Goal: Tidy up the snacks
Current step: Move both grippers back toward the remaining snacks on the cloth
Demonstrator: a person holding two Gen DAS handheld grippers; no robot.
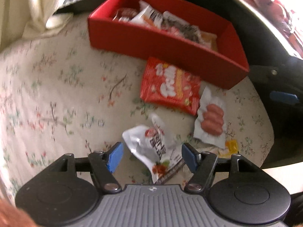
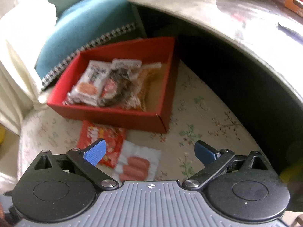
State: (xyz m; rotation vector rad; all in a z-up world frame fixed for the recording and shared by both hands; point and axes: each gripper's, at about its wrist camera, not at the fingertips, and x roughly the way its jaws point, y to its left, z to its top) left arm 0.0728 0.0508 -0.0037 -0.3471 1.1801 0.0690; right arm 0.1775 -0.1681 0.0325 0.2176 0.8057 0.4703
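Note:
A red box (image 1: 161, 43) holding several snack packets sits on the floral cloth; it also shows in the right wrist view (image 2: 121, 116). In front of it lie a red-orange snack bag (image 1: 170, 87), a clear sausage pack (image 1: 211, 122) and a white packet (image 1: 153, 147). My left gripper (image 1: 152, 156) is open, its fingers either side of the white packet. My right gripper (image 2: 150, 152) is open and empty above the sausage pack (image 2: 136, 165) and the red-orange bag (image 2: 102, 138).
A small yellow packet (image 1: 231, 146) lies by the sausage pack. A teal cushion (image 2: 79, 24) and white fabric (image 2: 20, 43) lie behind the box. A shiny table top (image 2: 236, 13) overhangs on the right. The other gripper (image 1: 282, 96) shows at right.

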